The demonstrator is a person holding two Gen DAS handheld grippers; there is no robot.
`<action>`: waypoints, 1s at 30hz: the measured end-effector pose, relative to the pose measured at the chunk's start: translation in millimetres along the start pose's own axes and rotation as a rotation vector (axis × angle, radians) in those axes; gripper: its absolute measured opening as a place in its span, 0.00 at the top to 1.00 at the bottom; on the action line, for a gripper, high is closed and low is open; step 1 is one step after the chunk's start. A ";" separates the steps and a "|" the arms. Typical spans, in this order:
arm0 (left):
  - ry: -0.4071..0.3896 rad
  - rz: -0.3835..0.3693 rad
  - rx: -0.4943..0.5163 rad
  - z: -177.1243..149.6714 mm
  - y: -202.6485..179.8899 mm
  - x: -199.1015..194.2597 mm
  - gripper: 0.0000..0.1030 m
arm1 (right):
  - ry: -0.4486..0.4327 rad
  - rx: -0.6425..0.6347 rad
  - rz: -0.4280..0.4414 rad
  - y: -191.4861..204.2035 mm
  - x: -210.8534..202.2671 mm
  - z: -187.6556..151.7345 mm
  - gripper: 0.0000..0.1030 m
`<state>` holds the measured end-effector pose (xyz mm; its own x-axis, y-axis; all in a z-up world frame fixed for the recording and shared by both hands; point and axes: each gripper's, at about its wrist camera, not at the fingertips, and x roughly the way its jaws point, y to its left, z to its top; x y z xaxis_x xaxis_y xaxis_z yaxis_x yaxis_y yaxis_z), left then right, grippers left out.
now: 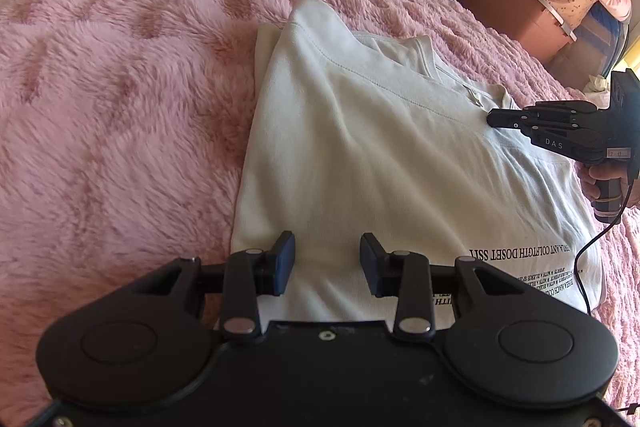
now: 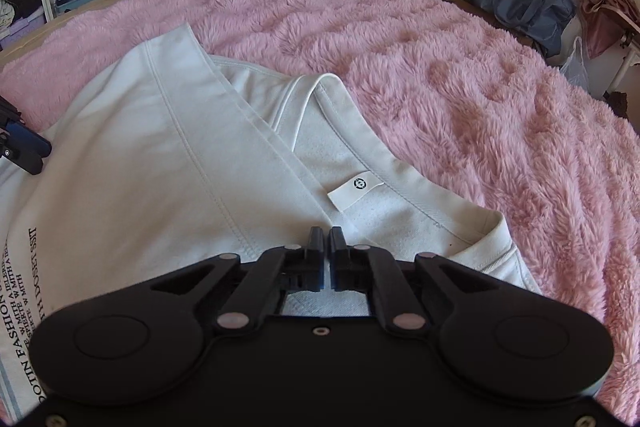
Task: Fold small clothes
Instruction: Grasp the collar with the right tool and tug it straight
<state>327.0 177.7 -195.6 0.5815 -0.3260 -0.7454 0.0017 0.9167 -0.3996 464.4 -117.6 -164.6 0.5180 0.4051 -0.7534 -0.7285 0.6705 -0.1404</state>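
A white T-shirt (image 1: 360, 155) lies partly folded on a fluffy pink blanket (image 1: 120, 107), one side already turned over onto the body. In the left wrist view the left gripper (image 1: 328, 263) hangs over the shirt's lower part with its jaws apart and only flat cloth showing in the gap between the blue pads (image 1: 286, 263); nothing is pinched there. Ahead of it and to its right, the right gripper (image 1: 494, 118) reaches in sideways, its tips brought together at the collar region, a hand (image 1: 596, 183) on its grip and a black cable (image 1: 584, 267) trailing down. This view also shows black printed text (image 1: 520, 255) near that side of the shirt. The right wrist view adds what the other cannot: just beyond the closed right gripper (image 2: 326, 239) sits the open neckline with a small white label (image 2: 354, 193), and the folded-over edge runs diagonally past on its left. Whether cloth is caught between its tips cannot be told. At the far left edge a tip of the left gripper (image 2: 24, 147) shows.
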 end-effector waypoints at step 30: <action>-0.190 0.063 0.027 71.0 -35.8 31.8 0.63 | -0.101 0.444 -0.405 -73.6 -109.9 -125.2 0.69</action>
<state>403.2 151.0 -167.1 0.7240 -0.2206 -0.6535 -0.0195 0.9406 -0.3391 405.0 -289.3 -151.9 0.7705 0.1061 -0.6286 -0.2195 0.9699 -0.1055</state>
